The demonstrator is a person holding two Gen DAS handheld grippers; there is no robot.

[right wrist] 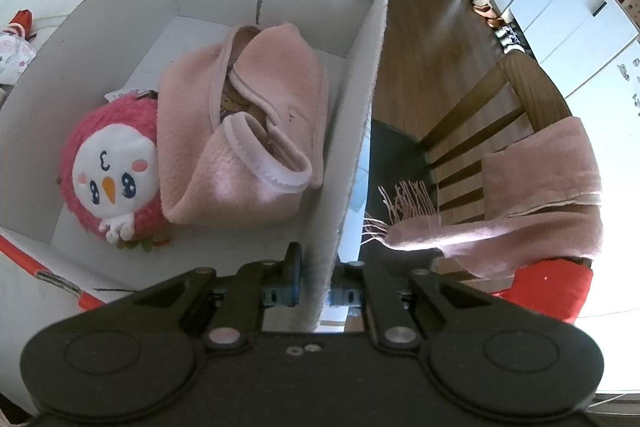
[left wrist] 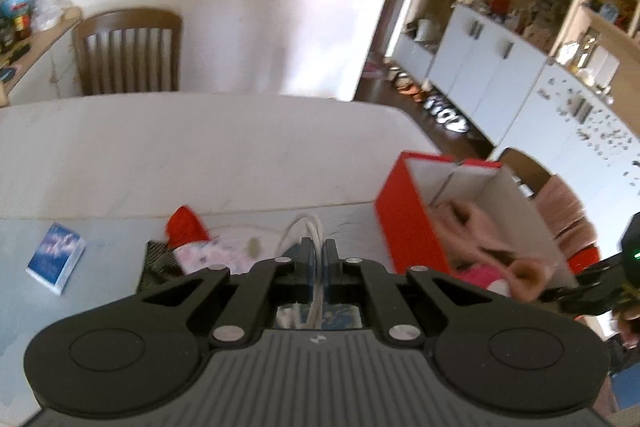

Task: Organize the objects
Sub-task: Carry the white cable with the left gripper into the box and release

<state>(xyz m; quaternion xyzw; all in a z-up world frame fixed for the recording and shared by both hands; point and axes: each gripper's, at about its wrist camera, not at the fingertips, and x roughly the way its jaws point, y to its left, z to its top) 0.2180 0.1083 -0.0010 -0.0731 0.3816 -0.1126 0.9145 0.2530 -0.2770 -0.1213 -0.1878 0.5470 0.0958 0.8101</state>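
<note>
left tool (left wrist: 318,259) pinching white cable (left wrist: 308,227) — box (left wrist: 404,223) beside

no readable text, labels or numbers

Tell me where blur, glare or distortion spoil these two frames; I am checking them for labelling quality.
Left wrist view: the red box and the pink garment in it are smeared by motion blur, the wall is washed out, the table edge bows from fisheye. Right wrist view: sharp on the plush toy, but glare burns out the lower right corner and the box wall curves.
</note>
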